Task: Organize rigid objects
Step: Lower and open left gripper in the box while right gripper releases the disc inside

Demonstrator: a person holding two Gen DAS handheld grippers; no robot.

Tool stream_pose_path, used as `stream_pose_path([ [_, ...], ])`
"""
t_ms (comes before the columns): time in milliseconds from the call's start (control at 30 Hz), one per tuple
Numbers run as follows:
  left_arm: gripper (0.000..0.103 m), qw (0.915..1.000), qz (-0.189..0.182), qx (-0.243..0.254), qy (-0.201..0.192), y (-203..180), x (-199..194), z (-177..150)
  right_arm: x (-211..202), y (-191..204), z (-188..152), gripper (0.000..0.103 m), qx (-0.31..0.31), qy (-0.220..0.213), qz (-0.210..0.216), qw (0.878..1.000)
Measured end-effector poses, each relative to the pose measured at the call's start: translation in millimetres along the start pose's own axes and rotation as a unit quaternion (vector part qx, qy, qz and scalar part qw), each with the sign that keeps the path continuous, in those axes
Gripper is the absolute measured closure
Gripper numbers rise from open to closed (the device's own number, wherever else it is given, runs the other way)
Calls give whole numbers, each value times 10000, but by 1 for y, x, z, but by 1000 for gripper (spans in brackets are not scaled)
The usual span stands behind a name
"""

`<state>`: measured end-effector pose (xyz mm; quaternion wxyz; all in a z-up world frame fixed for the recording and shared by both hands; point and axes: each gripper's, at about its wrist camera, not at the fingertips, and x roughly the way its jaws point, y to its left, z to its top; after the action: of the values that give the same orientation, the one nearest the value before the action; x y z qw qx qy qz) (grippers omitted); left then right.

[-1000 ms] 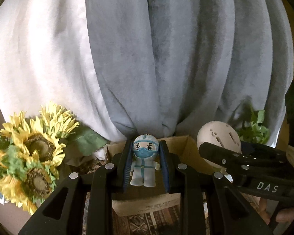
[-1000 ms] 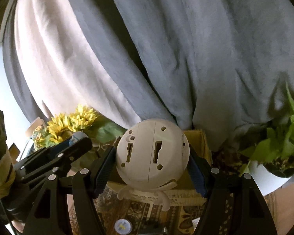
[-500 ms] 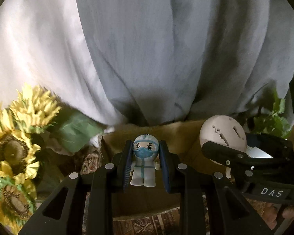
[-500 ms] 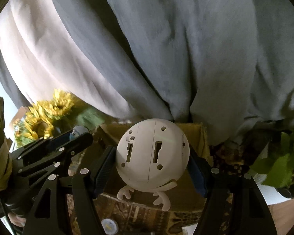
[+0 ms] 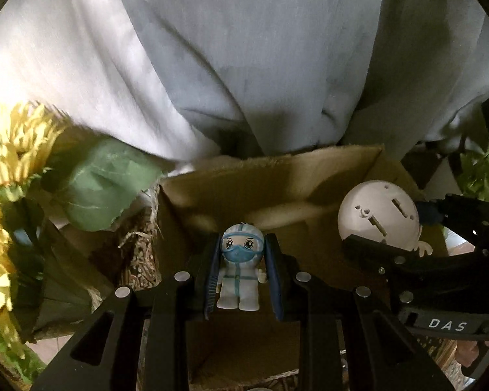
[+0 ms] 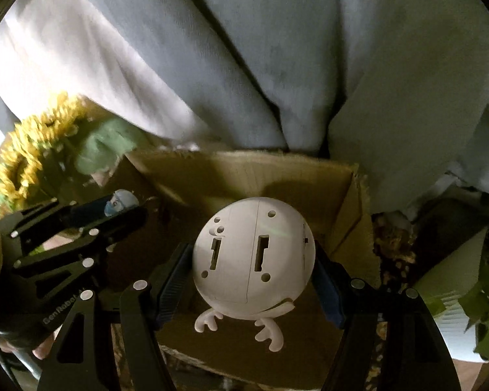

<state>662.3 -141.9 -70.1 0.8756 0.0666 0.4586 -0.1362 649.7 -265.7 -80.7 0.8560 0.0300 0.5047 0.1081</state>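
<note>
both toys held above the box

my left hand-held gripper (image 5: 242,280) grasps the masked figurine (image 5: 241,270); my right hand-held gripper (image 6: 251,282) grasps the white round toy (image 6: 253,257). both hang over the open cardboard box (image 6: 244,172), grey curtain (image 5: 260,65) behind, sunflowers (image 5: 6,169) left.

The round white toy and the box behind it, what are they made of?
The round white toy looks like hard, smooth matte plastic: it has a molded seam, slots and screw holes. The box looks like brown cardboard, dull, with a rough, fuzzy torn top edge.
</note>
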Motion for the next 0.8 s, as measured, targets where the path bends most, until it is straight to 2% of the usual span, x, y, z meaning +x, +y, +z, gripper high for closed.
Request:
stream_pose_path([
  [200,75,9994,5,-4,343,2,15,-3,14,5,-2,32,-222,264,-171,9993],
  [367,65,9994,2,-57,352,4,12,-4,12,9,-4,30,-368,263,-214,9987],
  [533,61,9999,-2,-81,67,1,-9,-8,2,10,-7,29,-399,39,-243,9989],
  [800,52,9963,459,-230,-693,-2,-60,-26,-55,22,-19,28,-360,-882,-738,9927],
])
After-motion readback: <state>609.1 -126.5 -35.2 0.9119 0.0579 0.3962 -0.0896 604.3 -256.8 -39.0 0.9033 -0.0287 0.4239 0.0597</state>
